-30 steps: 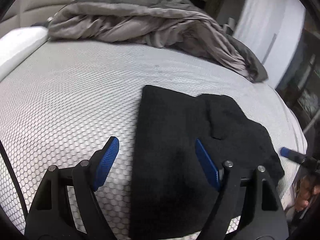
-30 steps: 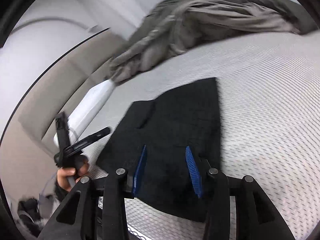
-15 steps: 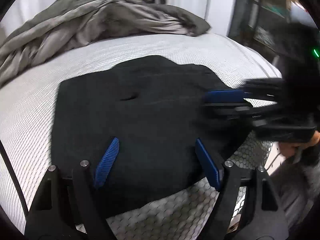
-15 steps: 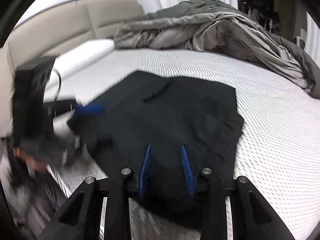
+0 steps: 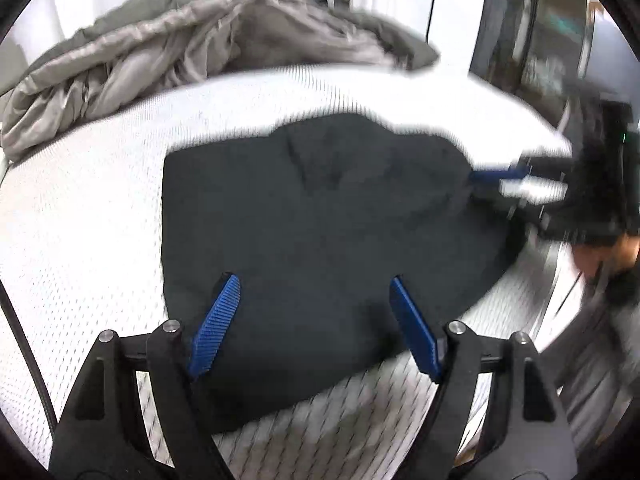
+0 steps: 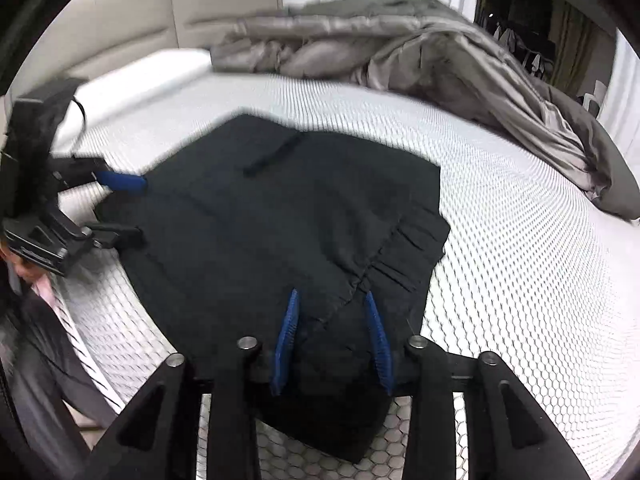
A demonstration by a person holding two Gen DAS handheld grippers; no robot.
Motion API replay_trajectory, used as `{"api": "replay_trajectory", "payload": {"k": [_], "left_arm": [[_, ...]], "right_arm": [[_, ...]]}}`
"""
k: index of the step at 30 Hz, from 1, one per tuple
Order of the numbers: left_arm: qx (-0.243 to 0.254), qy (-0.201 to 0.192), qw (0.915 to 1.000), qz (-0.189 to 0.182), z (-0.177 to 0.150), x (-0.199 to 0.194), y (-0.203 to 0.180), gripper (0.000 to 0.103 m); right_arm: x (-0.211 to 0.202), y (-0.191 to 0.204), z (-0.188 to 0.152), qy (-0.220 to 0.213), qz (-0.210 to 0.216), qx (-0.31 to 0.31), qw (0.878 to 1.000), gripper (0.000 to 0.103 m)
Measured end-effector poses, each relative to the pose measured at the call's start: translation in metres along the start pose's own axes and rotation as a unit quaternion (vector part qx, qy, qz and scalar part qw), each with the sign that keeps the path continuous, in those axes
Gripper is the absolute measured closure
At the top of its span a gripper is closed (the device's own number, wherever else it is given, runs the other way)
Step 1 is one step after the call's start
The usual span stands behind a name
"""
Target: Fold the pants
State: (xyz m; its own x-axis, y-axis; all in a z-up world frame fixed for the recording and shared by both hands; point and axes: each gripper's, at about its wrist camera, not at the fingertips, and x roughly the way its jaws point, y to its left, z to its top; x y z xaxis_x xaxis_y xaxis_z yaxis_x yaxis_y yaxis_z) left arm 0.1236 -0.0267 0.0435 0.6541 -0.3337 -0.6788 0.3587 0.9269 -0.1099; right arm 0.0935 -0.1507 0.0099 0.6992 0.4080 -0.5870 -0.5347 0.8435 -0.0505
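The black pants (image 5: 320, 232) lie folded flat on the white honeycomb mattress (image 5: 80, 240); they also show in the right wrist view (image 6: 280, 232) with the gathered waistband (image 6: 404, 256) near me. My left gripper (image 5: 314, 320) is open, low over the pants' near edge. My right gripper (image 6: 332, 340) is open, its fingers on either side of a pants fold near the waistband, not clamped on it. Each gripper shows at the pants' far edge in the other's view: the right gripper (image 5: 516, 184) and the left gripper (image 6: 120, 208).
A crumpled grey duvet (image 5: 192, 44) lies across the far side of the bed, also in the right wrist view (image 6: 420, 52). A beige headboard (image 6: 140, 12) and a white pillow (image 6: 140, 80) are at the left. The bed edge is close to both grippers.
Both grippers have swung round to opposite ends of the pants and come lower over them. The right gripper's fingers have opened slightly wider. The pants have not moved.
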Motion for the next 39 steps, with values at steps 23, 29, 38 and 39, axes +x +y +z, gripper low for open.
{"api": "replay_trajectory", "payload": {"k": [23,29,38,39], "left_arm": [[-0.029,0.049,0.9964,0.063,0.05,0.049,0.019,0.046],[-0.012,0.07,0.9958,0.058,0.038,0.053,0.033,0.045],[-0.097,0.011,0.9935,0.059,0.059,0.021,0.057,0.051],[-0.105,0.008,0.9923,0.065,0.064,0.027,0.058,0.051]], "right_arm": [[0.075,0.015,0.056,0.042,-0.002,0.03,0.999,0.061],[0.096,0.012,0.046,0.1,-0.033,-0.011,0.994,0.061],[0.076,-0.003,0.064,0.055,-0.022,0.054,0.997,0.06],[0.086,0.004,0.072,0.057,-0.028,0.051,0.997,0.06]]}}
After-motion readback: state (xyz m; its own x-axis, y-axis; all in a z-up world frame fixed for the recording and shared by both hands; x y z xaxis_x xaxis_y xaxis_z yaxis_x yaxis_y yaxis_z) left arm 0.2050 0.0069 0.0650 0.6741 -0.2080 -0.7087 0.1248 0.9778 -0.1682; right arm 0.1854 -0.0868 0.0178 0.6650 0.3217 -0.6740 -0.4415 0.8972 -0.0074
